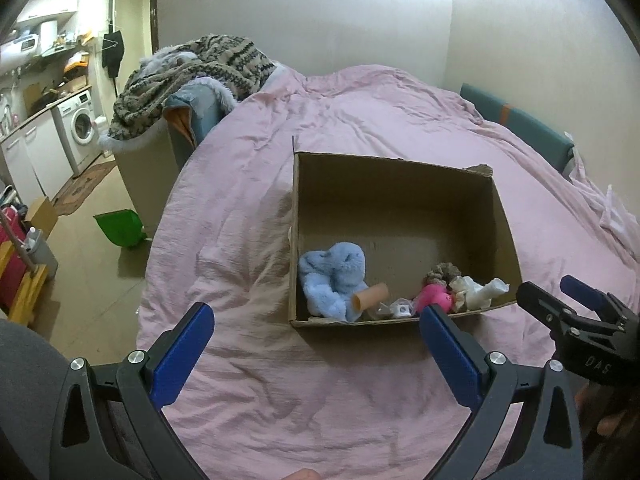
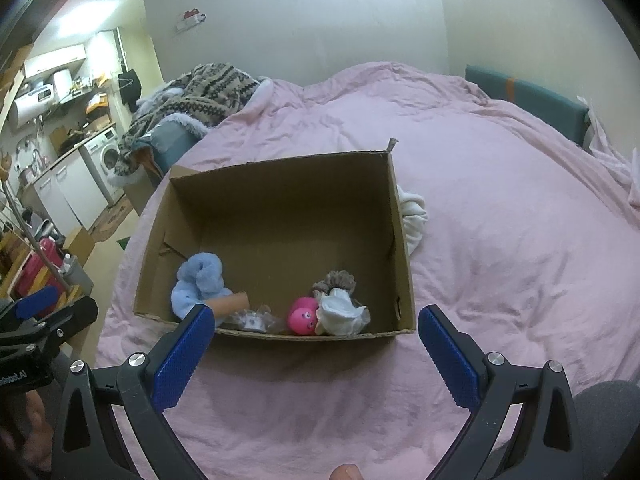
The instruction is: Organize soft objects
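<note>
1. Left gripper (image 1: 316, 328) was spread wide, empty, short of the box (image 1: 400, 184).
2. In the box, left to right along its near wall: blue cloth (image 1: 334, 276), tube (image 1: 370, 295), pink toy (image 1: 434, 296), white cloth (image 1: 478, 290).
3. Right of the box, touching its wall: a white cloth (image 2: 413, 216) was left out, likely remaining.
4. Right gripper (image 2: 316, 328) was spread, empty.

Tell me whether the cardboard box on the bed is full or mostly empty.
Mostly empty. The cardboard box shows bare floor, with only a blue plush, pink toy and a few small items along its near wall.
</note>
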A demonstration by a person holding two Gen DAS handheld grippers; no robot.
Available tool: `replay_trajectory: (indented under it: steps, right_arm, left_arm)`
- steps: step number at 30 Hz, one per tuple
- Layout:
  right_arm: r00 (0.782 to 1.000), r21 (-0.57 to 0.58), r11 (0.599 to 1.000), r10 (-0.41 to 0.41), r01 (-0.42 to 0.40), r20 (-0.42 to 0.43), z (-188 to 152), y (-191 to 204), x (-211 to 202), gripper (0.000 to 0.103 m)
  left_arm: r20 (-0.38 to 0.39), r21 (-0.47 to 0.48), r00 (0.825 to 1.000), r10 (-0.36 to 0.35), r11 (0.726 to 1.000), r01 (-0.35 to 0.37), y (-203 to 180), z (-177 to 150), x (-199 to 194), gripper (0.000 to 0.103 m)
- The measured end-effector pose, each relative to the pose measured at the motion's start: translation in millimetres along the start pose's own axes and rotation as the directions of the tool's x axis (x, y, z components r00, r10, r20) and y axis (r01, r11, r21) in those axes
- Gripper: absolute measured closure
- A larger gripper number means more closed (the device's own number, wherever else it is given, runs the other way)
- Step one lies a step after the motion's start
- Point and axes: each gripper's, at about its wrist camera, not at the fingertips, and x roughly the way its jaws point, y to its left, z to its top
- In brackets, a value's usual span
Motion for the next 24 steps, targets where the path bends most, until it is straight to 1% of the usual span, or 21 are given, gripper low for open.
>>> replay_trajectory:
  steps: [4,24]
  right_arm:
    - [1.000,-0.003,1.000,-0.002,0.002,0.001,-0.2,1.2,0.3,0.000]
    - [1.000,-0.010,1.000,-0.001,0.001,-0.003,-2.7,2.8,2.0,0.000]
  left_arm:
    - [0.002,-0.018,1.000,-0.010,1.000,0.010,2.4,1.0,-1.5,0.001]
    - [-0.007,-0.021,1.000,-0.013,1.000,0.013,2.1,0.9,0.2,0.001]
